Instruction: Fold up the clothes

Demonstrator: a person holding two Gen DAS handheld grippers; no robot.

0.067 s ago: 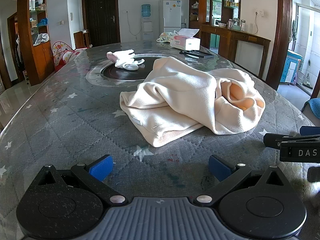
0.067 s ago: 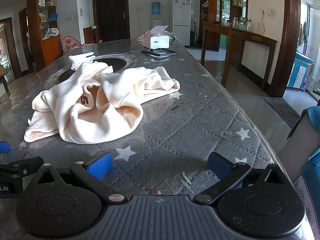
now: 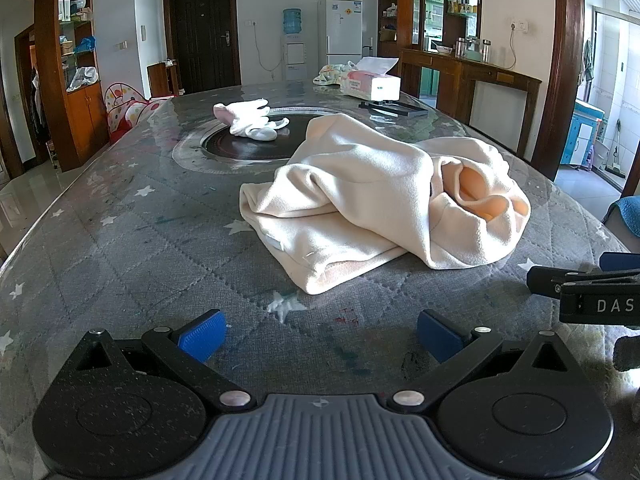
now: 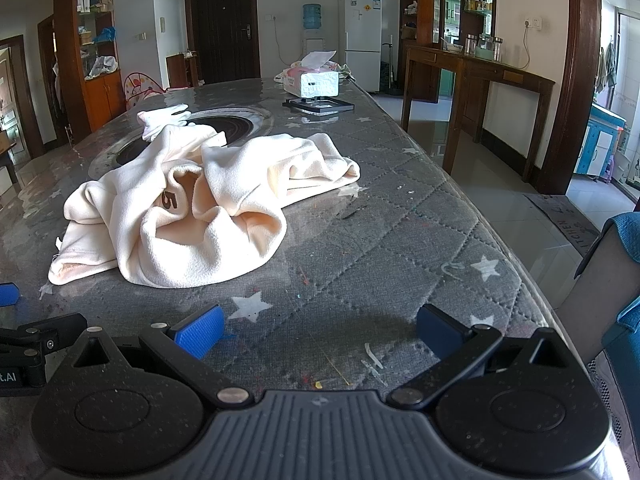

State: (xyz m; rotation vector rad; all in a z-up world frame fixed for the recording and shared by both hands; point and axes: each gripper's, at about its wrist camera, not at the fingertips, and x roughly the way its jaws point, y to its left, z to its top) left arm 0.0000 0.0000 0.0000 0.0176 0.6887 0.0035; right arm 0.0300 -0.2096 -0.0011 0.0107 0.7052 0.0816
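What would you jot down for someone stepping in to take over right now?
Left gripper: open, empty, above the near table edge.
Right gripper: open, empty, beside it.
Cream garment: crumpled heap mid-table on the grey quilted cover, in front of both grippers, touched by neither.
Small white clothes: farther back on the dark round inset.
Done: nothing folded yet.
Left: spread the cream garment flat, fold it, then probably the white pieces.

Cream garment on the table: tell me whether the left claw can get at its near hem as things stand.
Probably yes. The left claw is open and empty, and only bare quilted table lies between it and the cream garment; the right claw sits off to the side.
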